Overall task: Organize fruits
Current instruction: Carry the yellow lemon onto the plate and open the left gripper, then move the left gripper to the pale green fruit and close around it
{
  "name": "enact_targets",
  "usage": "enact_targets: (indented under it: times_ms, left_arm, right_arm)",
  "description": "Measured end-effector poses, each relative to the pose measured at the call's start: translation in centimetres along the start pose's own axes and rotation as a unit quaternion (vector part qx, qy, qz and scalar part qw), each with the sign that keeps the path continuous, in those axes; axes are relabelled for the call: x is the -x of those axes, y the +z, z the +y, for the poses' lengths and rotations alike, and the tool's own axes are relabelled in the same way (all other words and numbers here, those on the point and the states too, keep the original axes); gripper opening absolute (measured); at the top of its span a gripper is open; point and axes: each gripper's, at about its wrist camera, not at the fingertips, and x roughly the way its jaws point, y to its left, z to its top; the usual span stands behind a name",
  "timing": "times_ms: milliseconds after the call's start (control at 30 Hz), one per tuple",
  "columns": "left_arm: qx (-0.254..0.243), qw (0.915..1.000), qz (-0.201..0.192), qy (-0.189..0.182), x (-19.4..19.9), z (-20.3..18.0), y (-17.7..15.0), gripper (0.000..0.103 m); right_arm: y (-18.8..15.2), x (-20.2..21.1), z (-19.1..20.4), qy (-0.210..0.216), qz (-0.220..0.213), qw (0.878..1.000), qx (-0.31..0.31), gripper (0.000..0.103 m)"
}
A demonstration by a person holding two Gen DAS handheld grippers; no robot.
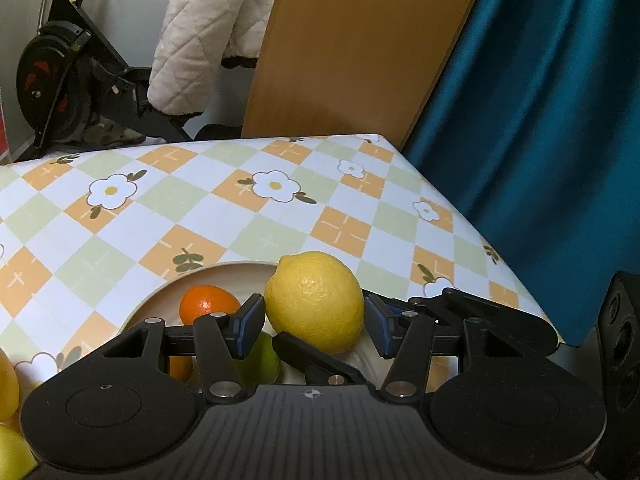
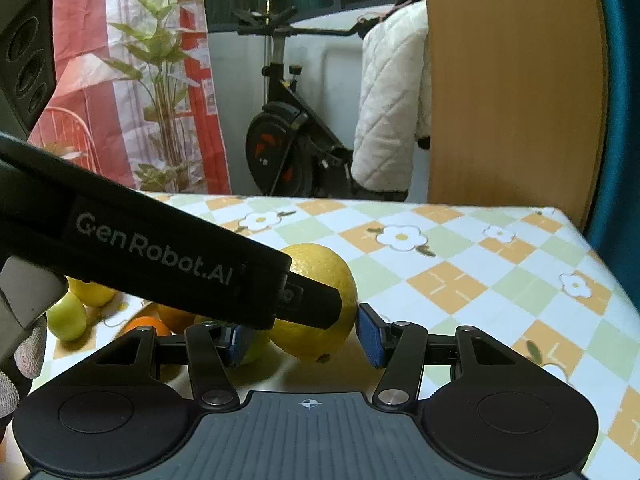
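A yellow lemon [image 1: 316, 300] hangs over a beige plate [image 1: 224, 270], held between the blue pads of my left gripper [image 1: 314, 324]. My right gripper [image 2: 304, 336] grips the same lemon [image 2: 320, 268] crosswise. Its right pad touches the peel, and one of its black fingers [image 1: 316, 356] lies against the lemon's front in the left wrist view. The left gripper's finger [image 2: 308, 304] crosses the lemon in the right wrist view and hides the right gripper's left pad. An orange [image 1: 208, 304] and a green fruit [image 1: 258, 360] lie in the plate.
More yellow and green fruit [image 2: 66, 320] lies on the chequered flower tablecloth [image 1: 160, 200] to the left. A wooden board [image 1: 360, 40] and a teal curtain [image 1: 540, 120] stand behind the table's far right corner. An exercise bike [image 2: 280, 140] stands beyond. A gloved hand [image 2: 28, 352] shows at the left.
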Motion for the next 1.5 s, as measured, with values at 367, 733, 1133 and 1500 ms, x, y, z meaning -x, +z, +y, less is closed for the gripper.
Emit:
enact_targets:
  times_ms: [367, 733, 1133, 1500]
  left_arm:
    - [-0.008, 0.9998, 0.004, 0.017, -0.8, 0.2, 0.1, 0.054]
    - [0.004, 0.9991, -0.012, 0.041, 0.9, 0.9, 0.2, 0.054]
    - [0.014, 0.9975, -0.048, 0.050, 6.0, 2.1, -0.5, 0.054]
    - [0.038, 0.9916, -0.064, 0.106, 11.5, 4.5, -3.4, 0.054]
  right_arm:
    - [-0.1, -1.2, 0.1, -0.002, 0.017, 1.000, -0.009, 0.050]
    - [0.6, -0.3, 0.9, -0.026, 0.015, 1.000, -0.007, 0.051]
    - [1.2, 2.6, 2.1, -0.030, -0.004, 0.999, -0.020, 0.054]
    - [1.1, 4.6, 6.4, -0.011, -0.015, 1.000, -0.004, 0.054]
